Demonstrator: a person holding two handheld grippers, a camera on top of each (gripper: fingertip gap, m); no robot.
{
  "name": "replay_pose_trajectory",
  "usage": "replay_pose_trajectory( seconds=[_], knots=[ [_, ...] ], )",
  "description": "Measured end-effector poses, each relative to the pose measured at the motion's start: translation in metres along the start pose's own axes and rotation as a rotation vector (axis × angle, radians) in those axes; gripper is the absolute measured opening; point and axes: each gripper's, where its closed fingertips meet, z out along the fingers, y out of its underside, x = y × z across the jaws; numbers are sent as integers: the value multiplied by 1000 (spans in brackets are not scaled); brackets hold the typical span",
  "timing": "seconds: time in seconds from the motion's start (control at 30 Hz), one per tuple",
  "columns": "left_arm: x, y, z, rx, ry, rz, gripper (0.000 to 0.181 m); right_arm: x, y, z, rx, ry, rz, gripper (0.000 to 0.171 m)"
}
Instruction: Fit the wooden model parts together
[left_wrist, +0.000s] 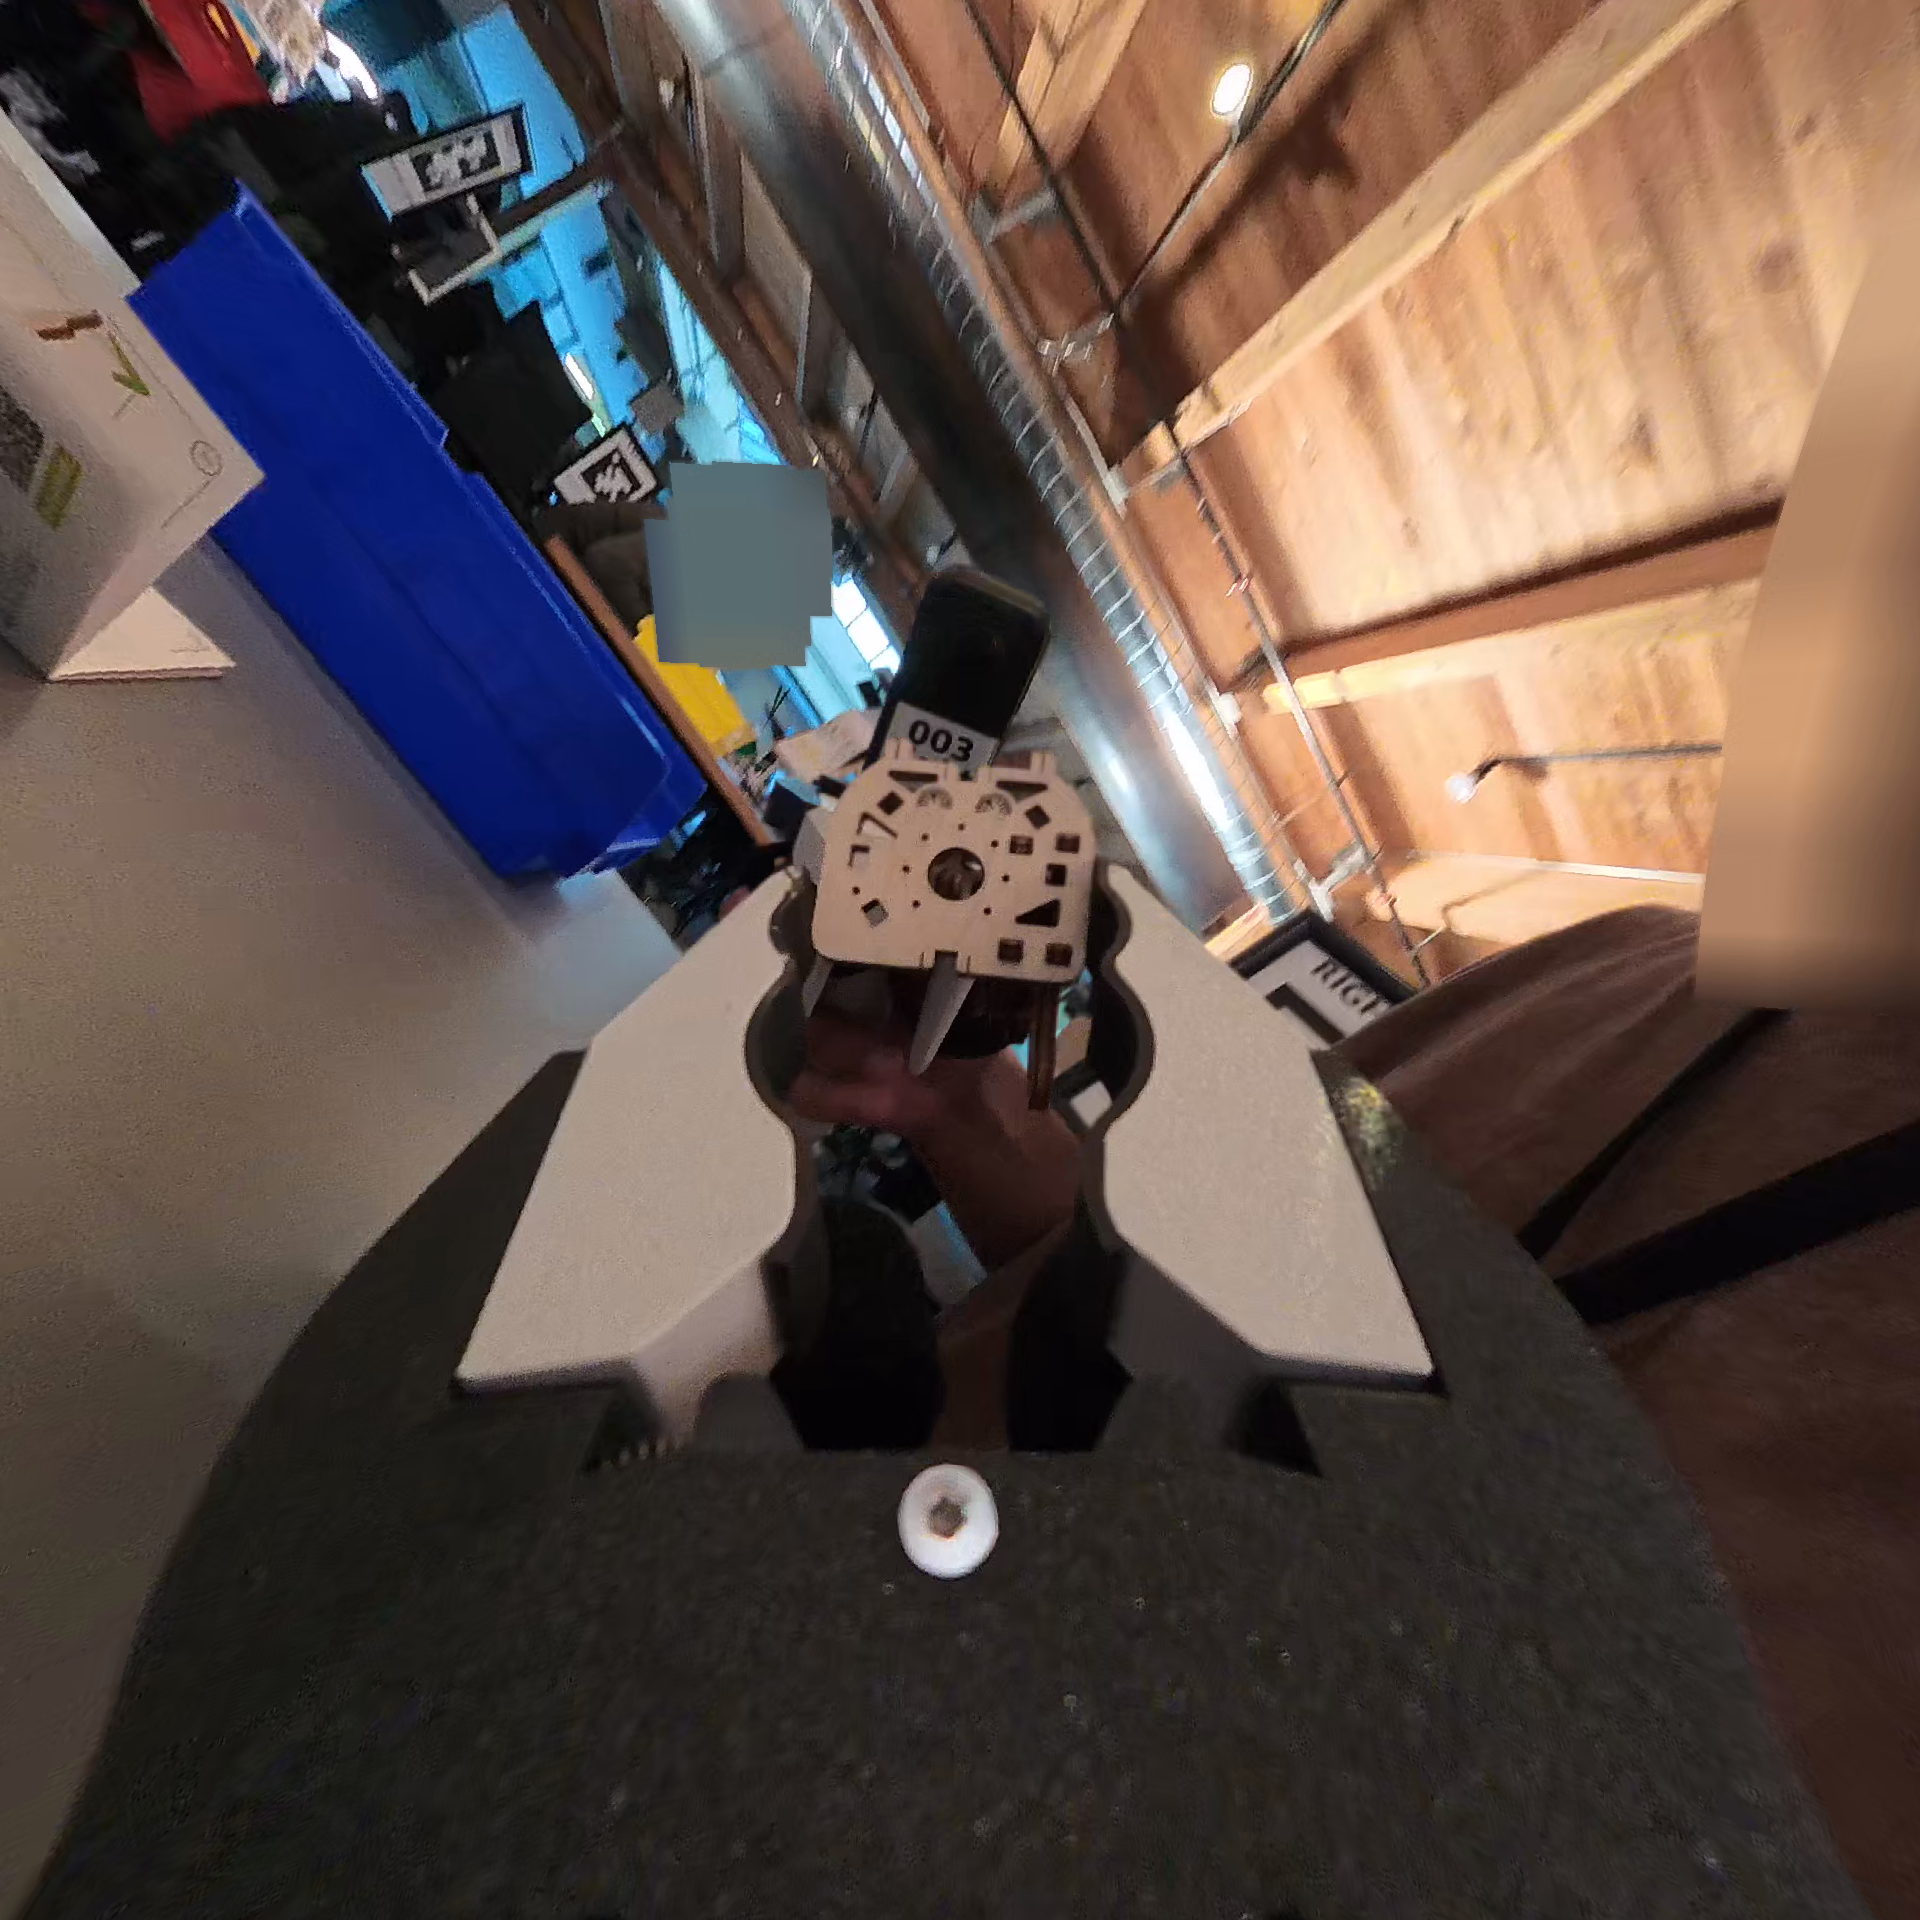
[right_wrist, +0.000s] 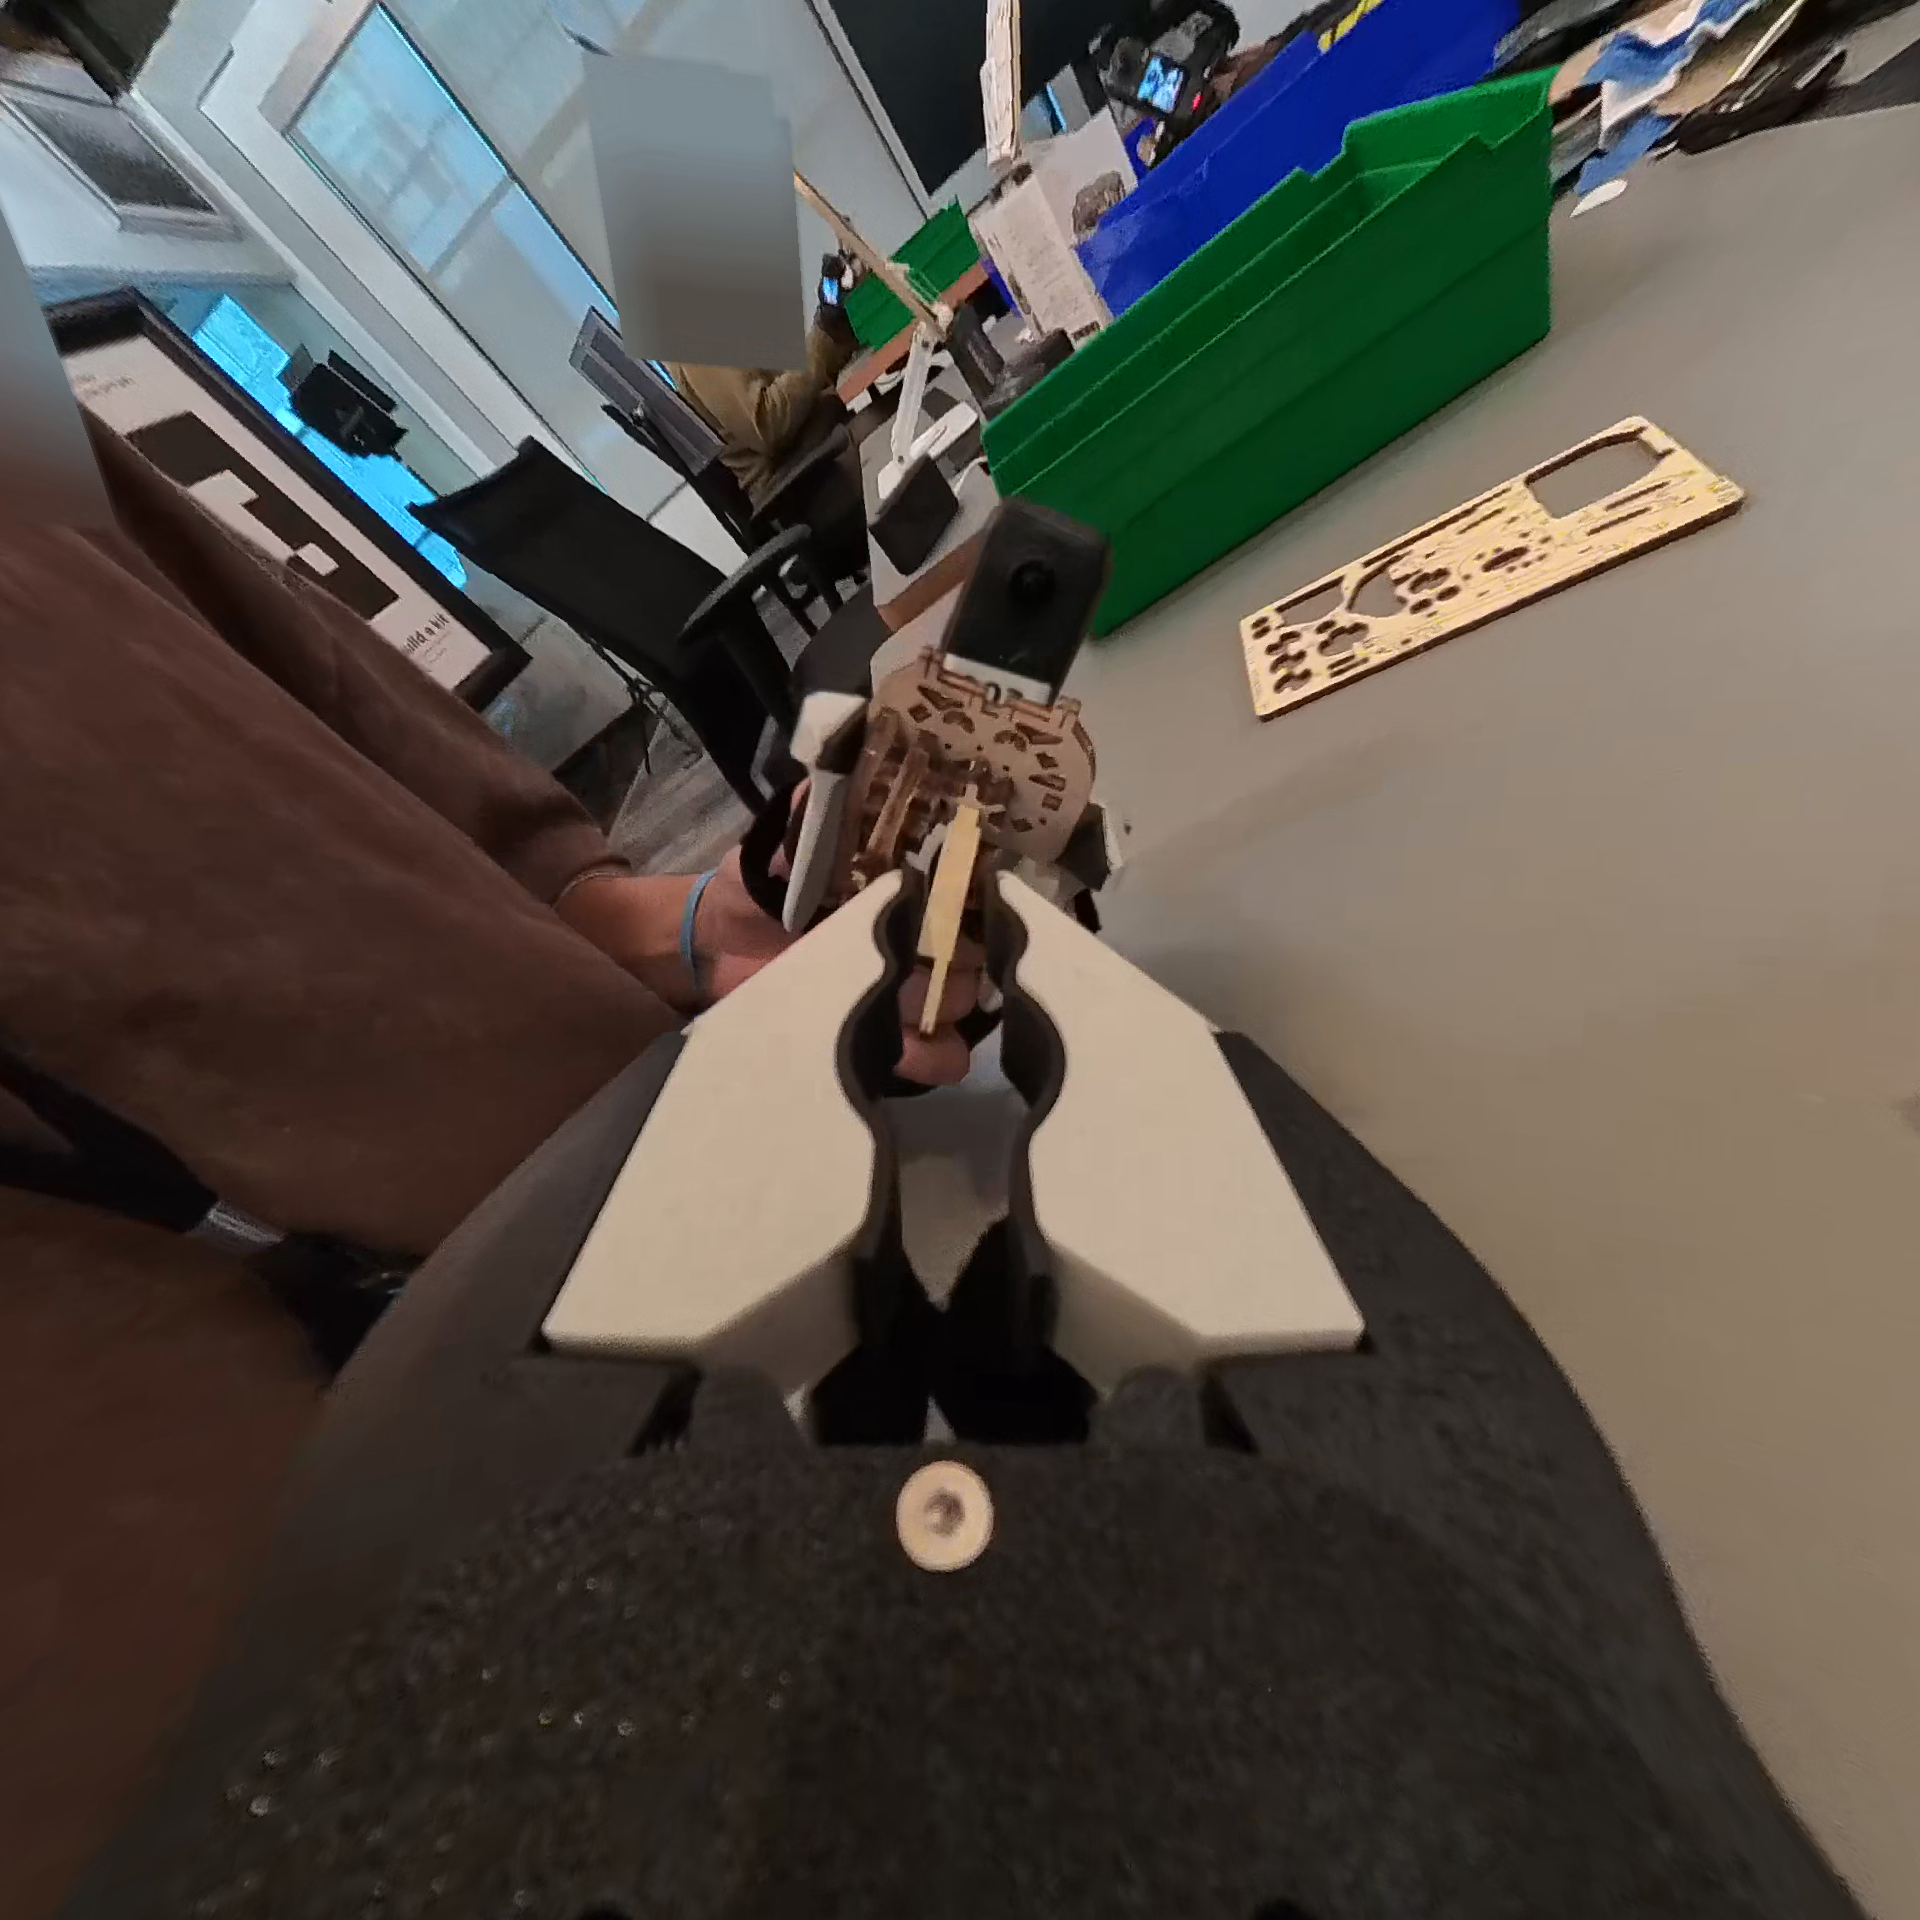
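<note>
The wooden model (left_wrist: 951, 883), a pale laser-cut plate with many small holes over a layered body, sits between the tips of my left gripper (left_wrist: 948, 920), which is shut on it and holds it in the air. In the right wrist view the same model (right_wrist: 977, 774) is straight ahead, between the left gripper's white fingers (right_wrist: 816, 810). My right gripper (right_wrist: 949, 899) is nearly closed on a thin wooden strip (right_wrist: 948, 914), whose far end touches the model's underside. The two grippers face each other, tips almost meeting.
A flat wooden sheet of punched-out parts (right_wrist: 1486, 566) lies on the grey table (right_wrist: 1455, 987) to the right. A green bin (right_wrist: 1278, 395) and a blue bin (right_wrist: 1247, 156) stand behind it. A brown sleeve (right_wrist: 260, 831) fills the left. A person sits at the back. My two grippers' fingertips are within a few centimetres of each other.
</note>
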Motion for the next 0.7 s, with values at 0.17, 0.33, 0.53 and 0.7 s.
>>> replay_pose_trajectory(
  seconds=[0.17, 0.33, 0.53, 0.7],
  knots=[
    [8, -7, -7, 103, 70, -82, 50, -5, -6, 7, -84, 57, -48, 11],
    [11, -12, -9, 106, 73, -73, 50, 3, -13, 8, -167, 190, -174, 24],
    [2, -26, -20, 175, 50, -117, 50, 3, -12, 9, -310, 311, -333, 28],
    [-1, -34, -26, 238, 67, -183, 50, 6, -17, 5, -310, 391, -444, 27]
  ],
)
